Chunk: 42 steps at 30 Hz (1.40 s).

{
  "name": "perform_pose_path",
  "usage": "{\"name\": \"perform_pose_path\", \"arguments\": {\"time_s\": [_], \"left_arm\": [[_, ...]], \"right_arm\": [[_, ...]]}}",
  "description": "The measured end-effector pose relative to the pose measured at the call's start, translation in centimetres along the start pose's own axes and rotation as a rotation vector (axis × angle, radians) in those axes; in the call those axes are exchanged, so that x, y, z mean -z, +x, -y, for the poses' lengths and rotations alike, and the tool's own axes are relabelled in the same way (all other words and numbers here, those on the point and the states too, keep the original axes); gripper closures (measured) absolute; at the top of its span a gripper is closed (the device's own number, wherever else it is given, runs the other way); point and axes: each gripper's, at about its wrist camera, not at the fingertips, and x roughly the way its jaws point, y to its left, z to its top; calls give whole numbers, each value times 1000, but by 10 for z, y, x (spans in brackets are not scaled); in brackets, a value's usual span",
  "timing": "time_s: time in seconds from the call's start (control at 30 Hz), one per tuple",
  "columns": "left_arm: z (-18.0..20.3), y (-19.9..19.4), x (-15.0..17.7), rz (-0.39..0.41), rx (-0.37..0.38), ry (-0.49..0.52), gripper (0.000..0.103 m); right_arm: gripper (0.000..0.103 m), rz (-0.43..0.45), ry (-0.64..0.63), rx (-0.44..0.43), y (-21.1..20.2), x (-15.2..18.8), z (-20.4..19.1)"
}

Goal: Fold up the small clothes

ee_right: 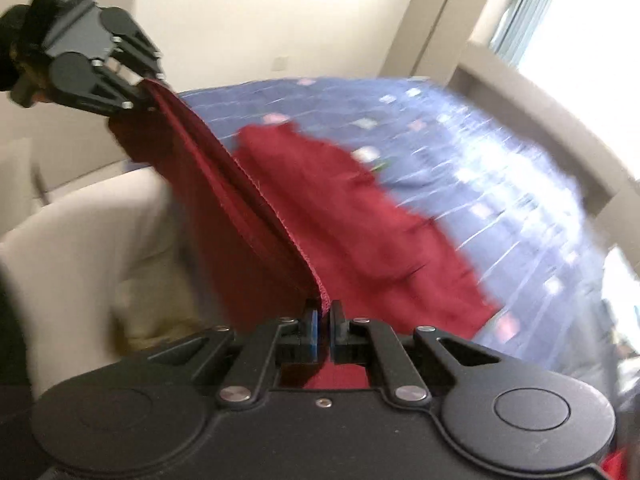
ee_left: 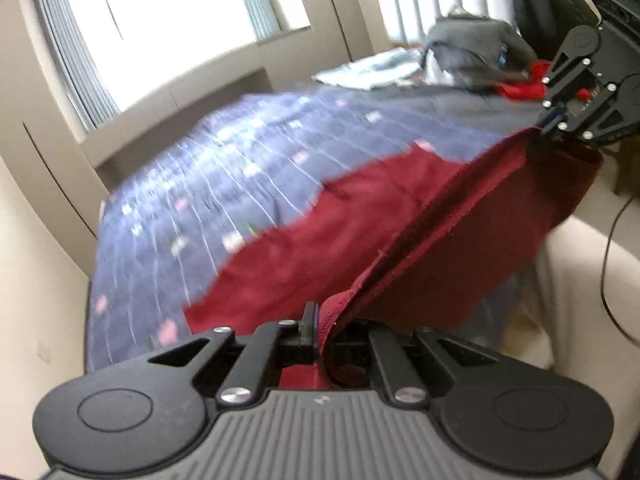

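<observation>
A dark red garment hangs stretched between my two grippers above the bed, its far part resting on the blue patterned bedspread. My left gripper is shut on one end of its hemmed edge. My right gripper is shut on the other end, at the upper right of the left wrist view. In the right wrist view the right gripper pinches the hem of the garment, and the left gripper holds the far end at upper left. The bedspread lies beyond.
A grey backpack, a black bag, a red item and light folded clothes lie at the bed's far end. A beige chair stands beside the bed. A window and a black cable are nearby.
</observation>
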Motion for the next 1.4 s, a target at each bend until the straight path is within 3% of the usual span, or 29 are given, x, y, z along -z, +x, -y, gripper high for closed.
{"name": "perform_pose_path", "arguments": {"time_s": [0.13,0.33,0.47,0.67,0.73,1.0,1.2,1.33,1.4], "left_arm": [[-26,38,-34,31,-65,15,98],[-69,126,-67,-17,-125,-73,98],[-100,191,-70,-104,-107,-117,98],[-129,268,-50,-217,-9,-198,95],[-134,281,-42,-233,22,-211,90],[-173,310,-31,-299,141,-209,33],[-202,320,-39,-355,241,-104,13],[-219,323,-43,-364,278,-82,9],[-224,325,-43,-371,297,-104,8]], "right_arm": [[98,51,-22,108,26,-34,47],[98,49,26,144,90,-60,107],[97,2,41,125,146,-63,135],[96,-60,59,84,228,-58,158],[96,-74,83,71,247,-56,166],[83,-121,139,4,296,-39,192],[72,-155,163,-55,314,-31,203],[70,-159,174,-77,319,-30,208],[63,-162,167,-74,320,-31,209]]}}
